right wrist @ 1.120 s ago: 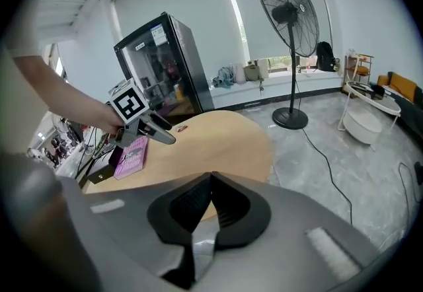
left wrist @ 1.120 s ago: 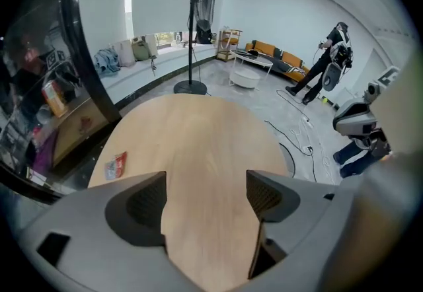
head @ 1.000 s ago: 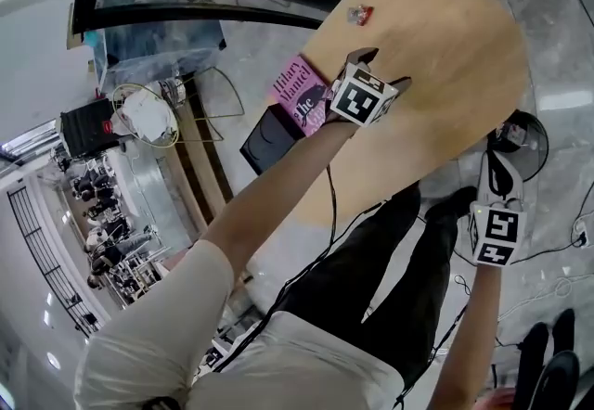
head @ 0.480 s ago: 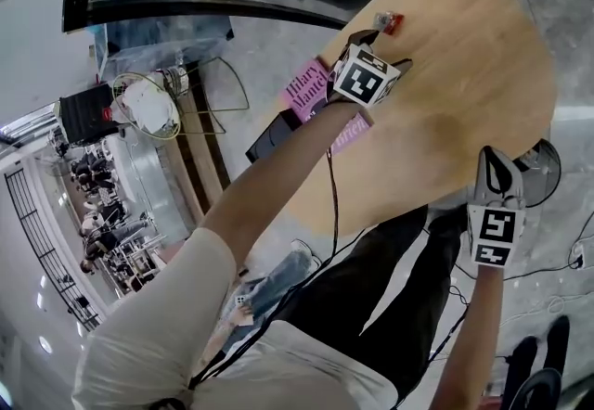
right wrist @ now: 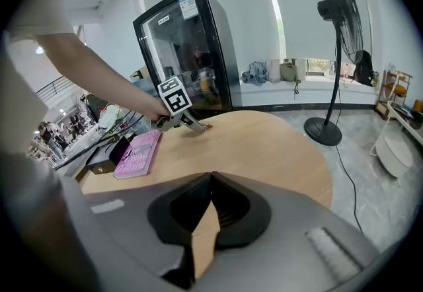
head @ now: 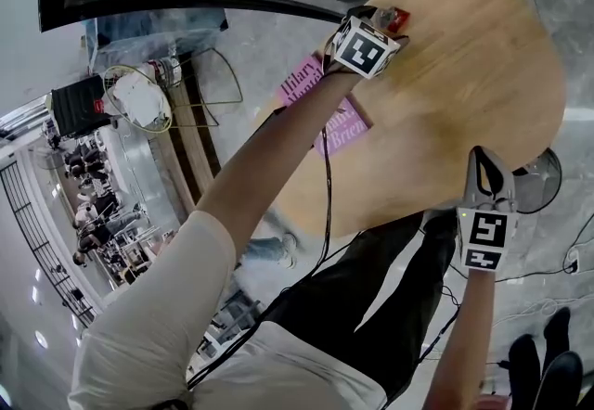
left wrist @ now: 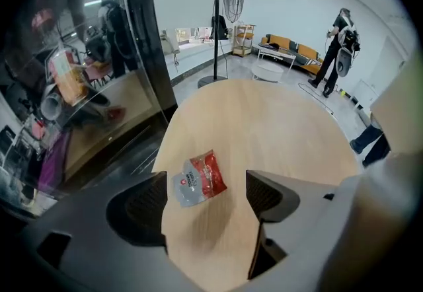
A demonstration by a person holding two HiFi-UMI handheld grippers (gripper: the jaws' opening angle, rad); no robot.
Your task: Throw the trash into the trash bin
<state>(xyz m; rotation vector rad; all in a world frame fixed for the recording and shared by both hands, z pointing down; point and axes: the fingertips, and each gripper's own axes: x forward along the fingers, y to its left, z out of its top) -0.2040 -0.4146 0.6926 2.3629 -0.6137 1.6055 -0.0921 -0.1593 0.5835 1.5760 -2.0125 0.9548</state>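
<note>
Lying flat on the wooden table (left wrist: pixel 277 119): one small sachet (left wrist: pixel 198 178), grey-white at one end, red at the other, print illegible. Its long axis slants between the wide-spread jaws of the left gripper (left wrist: pixel 206 193), grey end nearer the left jaw. Head view mostly hides it. Right gripper (right wrist: pixel 210 178): jaws closed, holding nothing.

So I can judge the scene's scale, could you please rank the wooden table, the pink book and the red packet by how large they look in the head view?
1. the wooden table, by far the largest
2. the pink book, though the arm covers part of it
3. the red packet, clearly the smallest
</note>
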